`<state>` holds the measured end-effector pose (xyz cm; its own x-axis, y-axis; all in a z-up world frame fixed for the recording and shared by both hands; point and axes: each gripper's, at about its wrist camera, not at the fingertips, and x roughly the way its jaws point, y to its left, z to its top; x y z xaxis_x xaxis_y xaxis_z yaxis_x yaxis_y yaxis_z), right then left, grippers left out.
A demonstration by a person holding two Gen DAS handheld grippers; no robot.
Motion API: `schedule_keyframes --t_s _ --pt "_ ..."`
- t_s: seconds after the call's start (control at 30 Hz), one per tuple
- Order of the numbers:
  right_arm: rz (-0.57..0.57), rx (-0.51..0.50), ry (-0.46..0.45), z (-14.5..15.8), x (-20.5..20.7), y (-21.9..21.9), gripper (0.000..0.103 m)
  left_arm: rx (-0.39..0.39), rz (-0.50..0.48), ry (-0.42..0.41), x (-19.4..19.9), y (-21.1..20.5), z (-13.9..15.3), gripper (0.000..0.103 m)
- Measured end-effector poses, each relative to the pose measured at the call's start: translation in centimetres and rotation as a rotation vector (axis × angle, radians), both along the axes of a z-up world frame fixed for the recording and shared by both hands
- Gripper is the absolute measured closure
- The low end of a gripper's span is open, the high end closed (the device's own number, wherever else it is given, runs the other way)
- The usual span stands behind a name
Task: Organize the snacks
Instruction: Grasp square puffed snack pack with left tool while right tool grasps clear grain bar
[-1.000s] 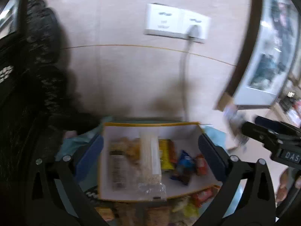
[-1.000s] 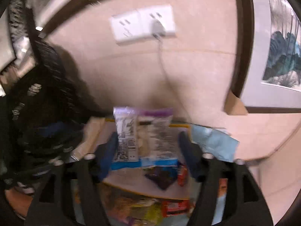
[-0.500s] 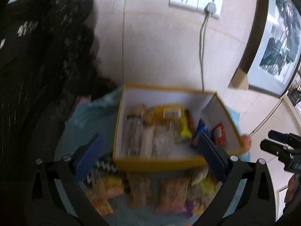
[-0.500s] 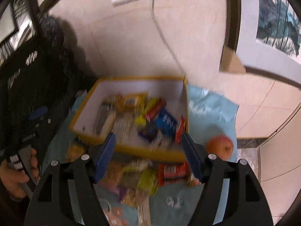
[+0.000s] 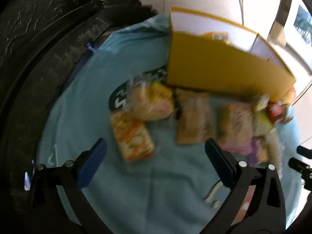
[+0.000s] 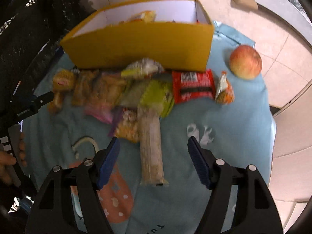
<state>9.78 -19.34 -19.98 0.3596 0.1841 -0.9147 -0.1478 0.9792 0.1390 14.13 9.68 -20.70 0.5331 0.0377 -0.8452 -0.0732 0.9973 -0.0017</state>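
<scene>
A yellow box [image 6: 140, 44] with a white inside stands at the back of a light blue cloth [image 6: 224, 120]; some snacks lie in it. Several loose snack packets [image 6: 124, 89] are spread on the cloth in front of it, among them a red packet [image 6: 193, 86] and a long beige cracker sleeve [image 6: 151, 148]. My right gripper [image 6: 153, 146] hangs open over that sleeve, apart from it. In the left wrist view the box [image 5: 224, 68] is at the upper right, and my left gripper [image 5: 156, 150] is open just in front of an orange-striped packet [image 5: 132, 138].
An apple [image 6: 245, 62] sits on the cloth right of the box. A black mesh chair [image 5: 39, 39] borders the cloth on the left. A hand [image 6: 11, 156] holding the other gripper shows at the left edge. Tiled floor [image 6: 288, 78] lies to the right.
Both grippers dropped from wall height toward the cloth and tipped downward. The packet seen between the right fingers a second ago is gone from them; the loose snacks fill both views.
</scene>
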Motion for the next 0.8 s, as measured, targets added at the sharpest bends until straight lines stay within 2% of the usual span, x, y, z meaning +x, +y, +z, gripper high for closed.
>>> schedule_keyframes --t_s 0.1,0.8 --pt "-0.003 -0.007 0.015 -1.2 -0.2 0.2 0.031 0.021 0.007 0.012 -0.1 0.3 -0.8 0.002" --pt "0.026 -0.064 0.028 -3.0 0.3 2.6 0.031 0.079 0.014 0.053 1.4 2.2 -3.0 0.002"
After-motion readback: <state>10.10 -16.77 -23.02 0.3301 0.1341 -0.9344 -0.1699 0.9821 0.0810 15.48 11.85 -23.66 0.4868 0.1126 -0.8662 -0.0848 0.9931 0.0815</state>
